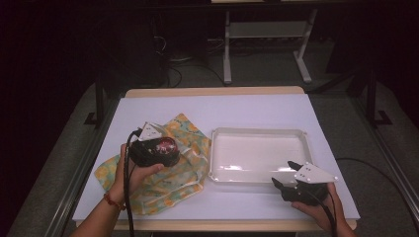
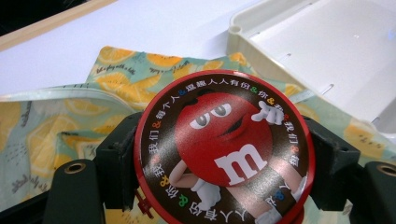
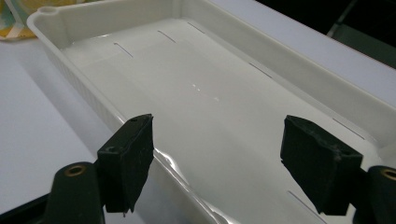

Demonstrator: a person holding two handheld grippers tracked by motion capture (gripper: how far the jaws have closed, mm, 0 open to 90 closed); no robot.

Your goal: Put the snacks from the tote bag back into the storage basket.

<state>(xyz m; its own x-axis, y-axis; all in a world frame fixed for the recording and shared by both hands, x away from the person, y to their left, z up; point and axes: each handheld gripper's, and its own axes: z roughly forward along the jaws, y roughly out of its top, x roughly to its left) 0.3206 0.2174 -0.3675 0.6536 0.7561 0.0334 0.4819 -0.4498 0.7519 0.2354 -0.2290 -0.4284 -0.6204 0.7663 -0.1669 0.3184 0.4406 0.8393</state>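
- My left gripper [image 1: 165,148] is clamped on a round red M&M's tin [image 2: 224,149], jaws pressing on opposite sides of its rim; I hold it just above the lemon-print cloth [image 1: 185,168] on the left part of the table [image 1: 257,106].
- In my judgement the tin is light and stiff, with a smooth glossy lid and a curved wall, so it could slip or twist between the pads. Taking it across its widest line, as I have it, seems the safest hold; squeezing harder might dent thin metal.
- I cannot tell whether it is full or empty, so I would carry it level.
- The cloth under it is soft and rumpled, with a folded edge rising near the tin; it reaches right up to the tray's left wall and could drag if I sink low.
- The white plastic tray [image 1: 212,155] lies at the centre-right, empty, with a raised rim that the tin would have to clear.
- My right gripper [image 1: 286,174] hovers at the tray's near right corner with its jaws wide apart and nothing between them, over the rim in the right gripper view [image 3: 217,158]. It sits close to any path into that corner.
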